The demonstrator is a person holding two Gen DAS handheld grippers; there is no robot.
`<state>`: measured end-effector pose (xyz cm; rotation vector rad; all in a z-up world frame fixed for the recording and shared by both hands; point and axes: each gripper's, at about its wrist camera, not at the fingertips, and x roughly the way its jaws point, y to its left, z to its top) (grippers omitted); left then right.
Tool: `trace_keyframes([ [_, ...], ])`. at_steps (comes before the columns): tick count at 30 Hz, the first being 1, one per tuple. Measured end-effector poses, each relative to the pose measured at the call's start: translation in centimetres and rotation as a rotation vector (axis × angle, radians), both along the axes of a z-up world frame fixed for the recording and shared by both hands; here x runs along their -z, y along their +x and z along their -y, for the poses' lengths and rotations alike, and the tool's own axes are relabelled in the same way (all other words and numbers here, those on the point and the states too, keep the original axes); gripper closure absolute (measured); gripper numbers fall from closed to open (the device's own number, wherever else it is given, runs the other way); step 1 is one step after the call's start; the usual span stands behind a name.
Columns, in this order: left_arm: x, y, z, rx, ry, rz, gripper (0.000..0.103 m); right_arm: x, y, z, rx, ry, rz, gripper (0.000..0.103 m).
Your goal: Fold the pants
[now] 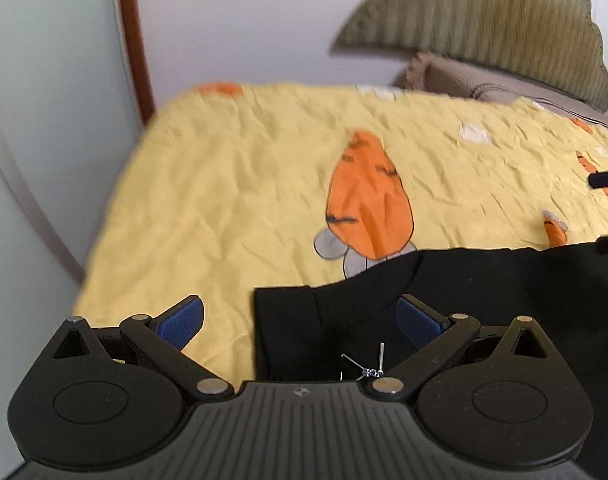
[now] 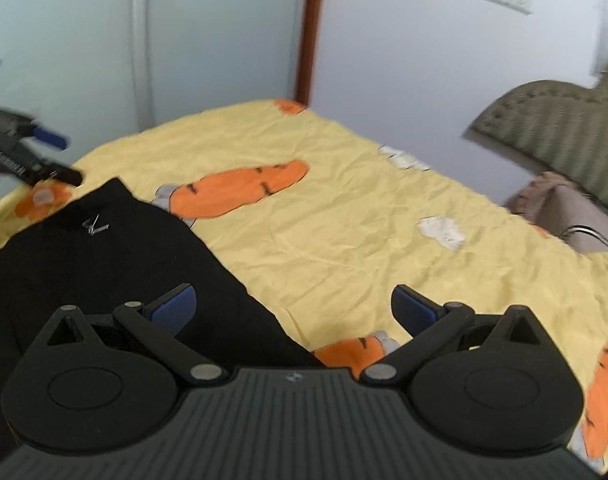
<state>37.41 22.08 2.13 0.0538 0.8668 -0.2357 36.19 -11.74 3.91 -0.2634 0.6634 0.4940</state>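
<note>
left gripper (image 1: pixel 300 320) and right gripper (image 2: pixel 292 307), both held low over the bed with blue ribbed pads spread wide and empty; black pants (image 1: pixel 443 304), smooth matte cloth with a small silver logo, lying flat on the wrinkled yellow carrot-print sheet (image 1: pixel 232 184), lower part cut off by the frame.

Right hand-held gripper (image 2: pixel 294 312) open wide over the bed, blue pads (image 2: pixel 176 306) apart and empty, one pad above the black pants (image 2: pixel 116 264) and the other above the yellow carrot-print sheet (image 2: pixel 343 232). Pants spread flat at lower left on the sheet, a small silver mark (image 2: pixel 95 225) near their far end. Left hand-held gripper (image 2: pixel 52 156) at the left edge just beyond that far end, also open; olive headboard (image 2: pixel 563 128) at right.
</note>
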Motion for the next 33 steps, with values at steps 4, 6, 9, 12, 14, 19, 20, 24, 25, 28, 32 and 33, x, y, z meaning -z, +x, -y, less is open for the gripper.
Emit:
trace_keyframes([
  [4, 1.3, 2.2, -0.3, 0.048, -0.014, -0.073, 0.000, 2.0, 3.1, 0.2, -0.063, 0.048, -0.090, 0.001],
  [6, 1.8, 2.6, 0.1, 0.087, 0.003, -0.095, 0.000, 3.0, 4.4, 0.5, -0.078, 0.082, -0.146, 0.005],
  [9, 2.8, 3.3, 0.5, 0.100, 0.058, -0.118, 0.000, 4.2, 5.6, 0.8, -0.102, 0.086, -0.187, 0.008],
  [12, 3.4, 3.4, 0.0, 0.079, 0.071, -0.103, 0.000, 5.2, 6.1, 1.0, -0.122, 0.058, -0.209, 0.009],
  [14, 3.8, 3.2, -0.5, 0.097, 0.018, -0.096, 0.000, 5.6, 6.3, 1.0, -0.124, 0.039, -0.212, 0.009],
  [19, 5.0, 3.6, -0.3, 0.108, -0.091, -0.133, 0.000, 6.2, 6.3, 1.2, -0.146, 0.008, -0.203, 0.009],
  [20, 5.0, 3.6, -0.4, 0.096, -0.126, -0.128, 0.000, 6.4, 6.5, 1.2, -0.139, 0.000, -0.209, 0.009],
  [24, 4.9, 3.8, -1.1, 0.009, -0.218, -0.114, 0.010, 7.3, 6.9, 1.1, -0.141, -0.012, -0.241, 0.028],
  [25, 4.9, 3.8, -1.2, -0.016, -0.210, -0.103, 0.017, 7.6, 6.9, 1.1, -0.141, -0.020, -0.242, 0.031],
  [28, 4.5, 3.5, -1.4, -0.055, -0.155, -0.079, 0.052, 8.0, 7.1, 1.2, -0.139, -0.008, -0.250, 0.040],
  [32, 3.9, 2.6, -1.7, -0.050, -0.153, -0.049, 0.073, 7.8, 6.9, 1.0, -0.159, 0.005, -0.251, 0.071],
  [33, 3.8, 2.4, -1.8, -0.047, -0.154, -0.042, 0.075, 7.7, 6.8, 0.9, -0.160, 0.008, -0.255, 0.080],
])
